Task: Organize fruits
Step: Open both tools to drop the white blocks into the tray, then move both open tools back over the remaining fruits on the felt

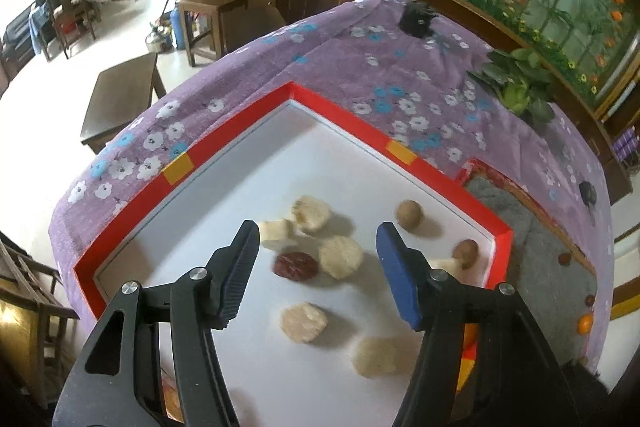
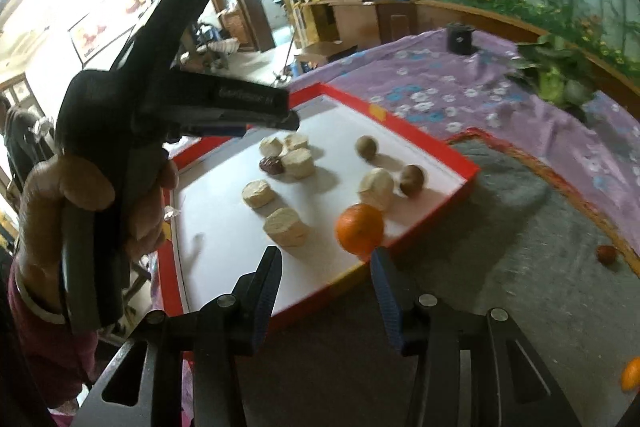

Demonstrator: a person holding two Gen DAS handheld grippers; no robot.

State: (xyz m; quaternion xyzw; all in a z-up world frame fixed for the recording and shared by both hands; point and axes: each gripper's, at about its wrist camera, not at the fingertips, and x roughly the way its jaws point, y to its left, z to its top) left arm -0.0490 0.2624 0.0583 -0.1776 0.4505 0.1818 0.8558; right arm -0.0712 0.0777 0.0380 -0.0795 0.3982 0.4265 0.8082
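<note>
A red-rimmed tray [image 1: 332, 103] with a white floor holds several pale round pieces, a dark red date [image 1: 296, 265] and two brown round fruits [image 1: 409, 214]. My left gripper [image 1: 318, 231] hangs open over the tray, above the date and a pale piece [image 1: 341, 257], gripping nothing. In the right wrist view an orange [image 2: 360, 229] rests inside the tray [image 2: 424, 141] at its near corner. My right gripper [image 2: 326, 253] stands open just short of it, its right fingertip close beside the orange, pads not pressing. A hand holds the left gripper [image 2: 290, 117] over the tray's far left.
A grey mat [image 2: 500, 267] lies right of the tray, with a small red fruit [image 2: 606, 254] and another orange [image 2: 632, 373] on it. A purple flowered cloth [image 1: 360, 43] covers the table. A green plant [image 1: 516, 83] and a small black object [image 1: 416, 21] sit at the back.
</note>
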